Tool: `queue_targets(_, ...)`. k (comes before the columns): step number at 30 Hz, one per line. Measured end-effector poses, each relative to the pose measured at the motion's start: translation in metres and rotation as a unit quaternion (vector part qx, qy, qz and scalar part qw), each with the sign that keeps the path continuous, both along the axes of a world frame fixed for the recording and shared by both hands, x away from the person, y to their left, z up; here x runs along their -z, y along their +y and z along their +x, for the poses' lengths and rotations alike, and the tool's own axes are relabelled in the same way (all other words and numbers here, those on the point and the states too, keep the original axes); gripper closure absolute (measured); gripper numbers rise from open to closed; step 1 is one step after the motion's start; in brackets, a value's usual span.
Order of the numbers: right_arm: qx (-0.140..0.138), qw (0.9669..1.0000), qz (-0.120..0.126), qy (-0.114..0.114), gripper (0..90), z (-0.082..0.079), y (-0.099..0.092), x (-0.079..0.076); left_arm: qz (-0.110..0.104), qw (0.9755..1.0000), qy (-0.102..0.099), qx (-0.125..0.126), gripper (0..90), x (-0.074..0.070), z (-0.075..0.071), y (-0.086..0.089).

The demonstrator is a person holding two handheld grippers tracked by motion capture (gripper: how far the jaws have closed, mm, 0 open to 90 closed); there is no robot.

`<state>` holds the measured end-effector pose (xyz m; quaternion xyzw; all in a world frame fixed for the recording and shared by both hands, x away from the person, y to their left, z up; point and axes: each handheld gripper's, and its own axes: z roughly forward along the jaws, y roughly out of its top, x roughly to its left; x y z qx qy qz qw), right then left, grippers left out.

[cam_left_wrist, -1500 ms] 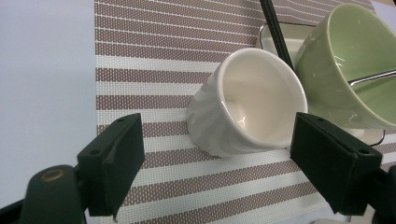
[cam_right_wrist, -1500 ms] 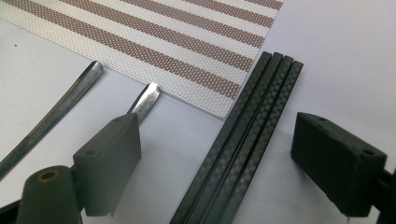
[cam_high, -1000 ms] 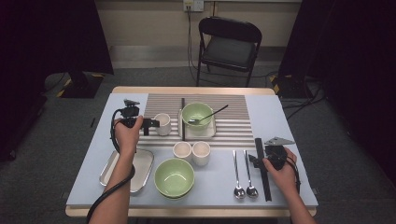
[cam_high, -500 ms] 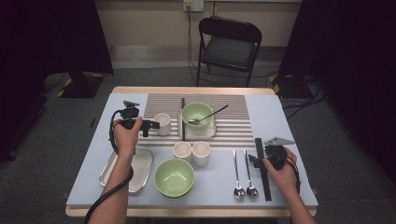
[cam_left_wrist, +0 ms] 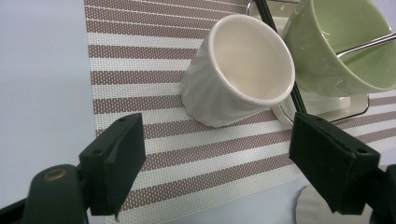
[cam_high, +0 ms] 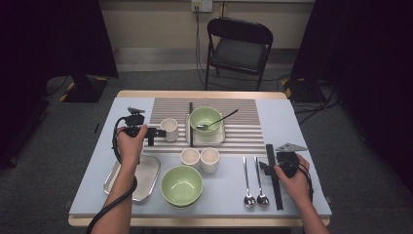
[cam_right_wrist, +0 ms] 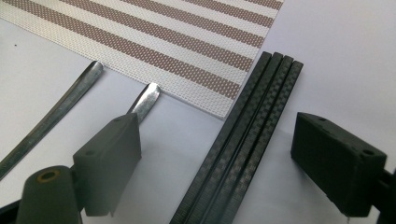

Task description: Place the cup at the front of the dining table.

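Where striped placemat [cam_high: 243,127] covers pale table [cam_high: 92,161], grey carpet, folding chair [cam_high: 238,48] beyond.

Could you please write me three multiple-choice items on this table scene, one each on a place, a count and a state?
1. Where does the white cup in front of the left claw stand?
A. on the striped mat
B. in the metal tray
C. inside a green bowl

2. How many spoons lie side by side left of the black chopsticks?
A. one
B. two
C. four

3. How does the right claw stand?
A. shut on a spoon
B. shut on the chopsticks
C. open, jaws either side of the chopsticks

Answers: 1 A, since the left gripper view shows the cup's base on the stripes. 2 B, since the high view shows two spoons there. 3 C, since the right gripper view shows gaps between both jaws and the chopsticks.
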<state>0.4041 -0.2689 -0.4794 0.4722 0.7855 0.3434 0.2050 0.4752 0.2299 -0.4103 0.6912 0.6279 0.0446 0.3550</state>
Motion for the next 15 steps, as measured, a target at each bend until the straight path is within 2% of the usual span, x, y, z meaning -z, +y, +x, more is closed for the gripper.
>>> queue_targets(13, 0.001, 1.0000, 0.000, 0.001, 15.2, 0.0000, 0.0000, 0.0000, 0.002, 1.0000, -0.005, 0.007, 18.2, -0.0010, -0.0038, -0.0010)
queue_targets(15, 0.001, 1.0000, 0.001, 0.001, 15.2, 0.0001, 0.0000, -0.0001, -0.004, 0.9999, -0.005, 0.009, 18.2, -0.0002, -0.0043, -0.0010)
